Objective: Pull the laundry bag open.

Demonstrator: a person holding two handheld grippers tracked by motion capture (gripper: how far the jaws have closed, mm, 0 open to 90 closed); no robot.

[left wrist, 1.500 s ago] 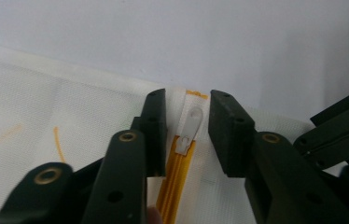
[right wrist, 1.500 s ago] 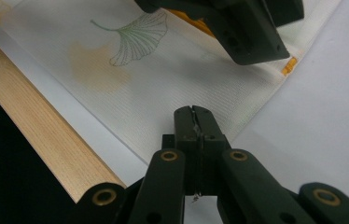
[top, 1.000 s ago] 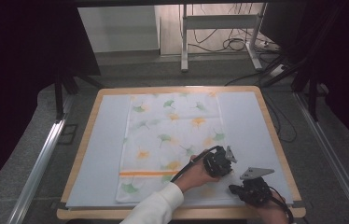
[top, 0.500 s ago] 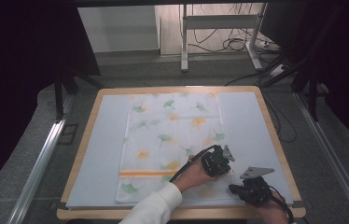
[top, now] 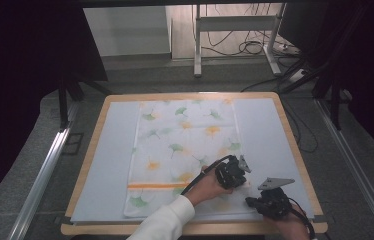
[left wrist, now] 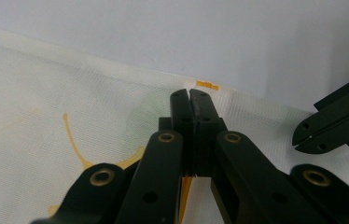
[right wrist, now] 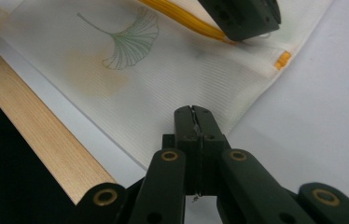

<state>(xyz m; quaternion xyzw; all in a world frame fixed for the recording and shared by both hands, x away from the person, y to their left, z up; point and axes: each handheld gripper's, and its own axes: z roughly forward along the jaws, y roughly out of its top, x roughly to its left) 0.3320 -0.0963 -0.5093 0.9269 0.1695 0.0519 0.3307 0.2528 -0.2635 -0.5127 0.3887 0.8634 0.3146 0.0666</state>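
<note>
A white towel printed with green and orange ginkgo leaves lies flat on the pale blue mat. An orange stripe crosses its near end. My left gripper, held by a hand in a white sleeve, sits at the towel's right edge where the stripe ends. In the left gripper view its jaws are shut on the towel's hem beside the orange mark. My right gripper is at the near right corner. Its jaws are shut on that corner of the towel.
The mat covers a table with a wooden rim. Bare mat lies left and right of the towel. Beyond the table stand a metal frame and loose cables on the floor.
</note>
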